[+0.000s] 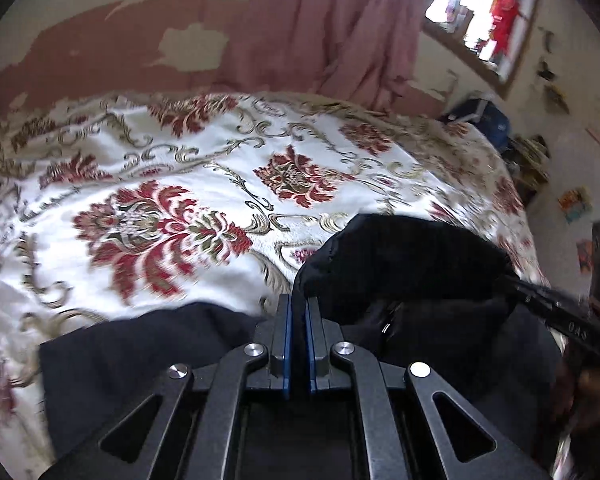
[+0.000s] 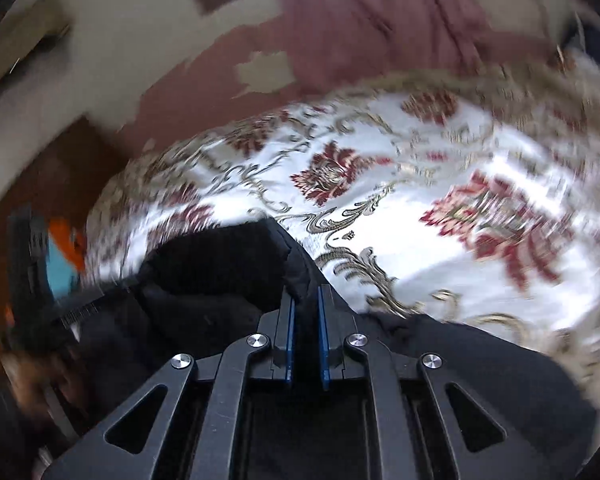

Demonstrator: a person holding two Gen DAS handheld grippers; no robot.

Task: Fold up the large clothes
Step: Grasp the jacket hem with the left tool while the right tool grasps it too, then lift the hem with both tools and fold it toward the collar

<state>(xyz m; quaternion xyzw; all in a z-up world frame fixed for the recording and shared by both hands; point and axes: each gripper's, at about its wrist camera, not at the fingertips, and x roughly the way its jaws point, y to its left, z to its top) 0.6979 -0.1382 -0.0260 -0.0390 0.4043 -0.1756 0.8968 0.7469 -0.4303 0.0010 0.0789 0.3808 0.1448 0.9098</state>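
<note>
Both my left gripper [image 1: 298, 304] and right gripper [image 2: 306, 300] pinch the soft, floppy black garment [image 1: 400, 264] by its edge.

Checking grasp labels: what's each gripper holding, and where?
Left gripper and right gripper each pinch a raised edge fold of the black garment.

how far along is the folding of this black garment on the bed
Early. Done: the black garment lies on the floral bedspread, and both tools have pinched its fabric, left tool, right tool. In hand: a bunched upper part is lifted between them. Left: no neat fold shows yet; the garment looks rumpled.
</note>
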